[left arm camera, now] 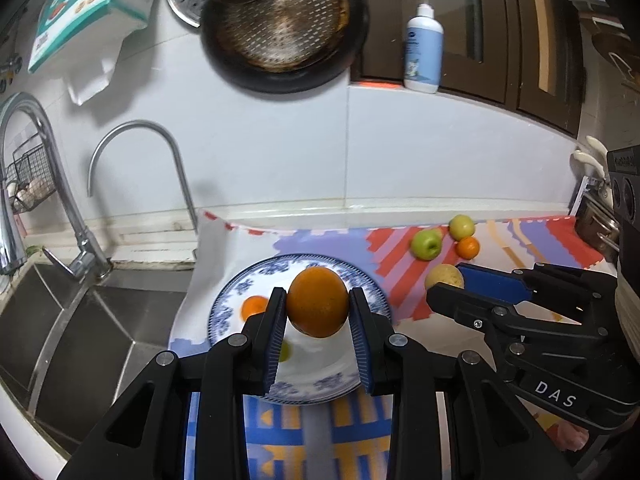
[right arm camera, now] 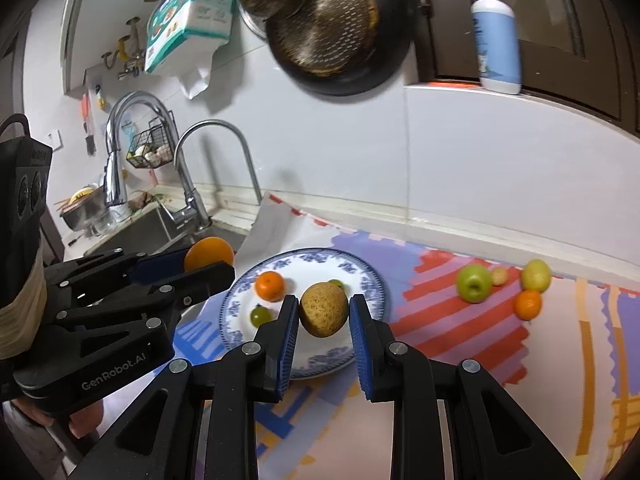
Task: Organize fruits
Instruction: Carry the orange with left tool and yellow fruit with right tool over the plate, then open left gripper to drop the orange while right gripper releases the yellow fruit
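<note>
Both grippers were loaded and hung over the blue-patterned plate [right arm camera: 366,276], so the step in hand looked like setting two fruits down together. Starting at the left of the scene, beside the sink [left arm camera: 80,320] and its taps, the left gripper [left arm camera: 318,300] had its blue pads pressed on the flanks of a large orange [left arm camera: 318,302], which hung clear above the plate's near half. On the plate lay a small mandarin [right arm camera: 270,286] and a small green fruit [right arm camera: 260,315], with a second green fruit [right arm camera: 335,283] half hidden behind the load of the right gripper [right arm camera: 324,310]. That gripper was clamped on a rough brownish-yellow fruit [right arm camera: 324,310], also lifted clear above the plate's centre. To do this well, I judged each fruit should be lowered onto a bare white patch until it nearly touched before the jaws eased apart, because round fruit dropped onto glazed china would probably roll into the small ones or off the rim. Staggering the two releases seemed wise, since the grippers sat close together and their fingers could collide. Further right on the patterned mat [right arm camera: 440,320], well apart from the plate, waited a green apple [right arm camera: 474,283], a tiny reddish fruit [right arm camera: 499,276] just beside it, a yellow-green fruit [right arm camera: 536,275] and another mandarin [right arm camera: 528,304].
</note>
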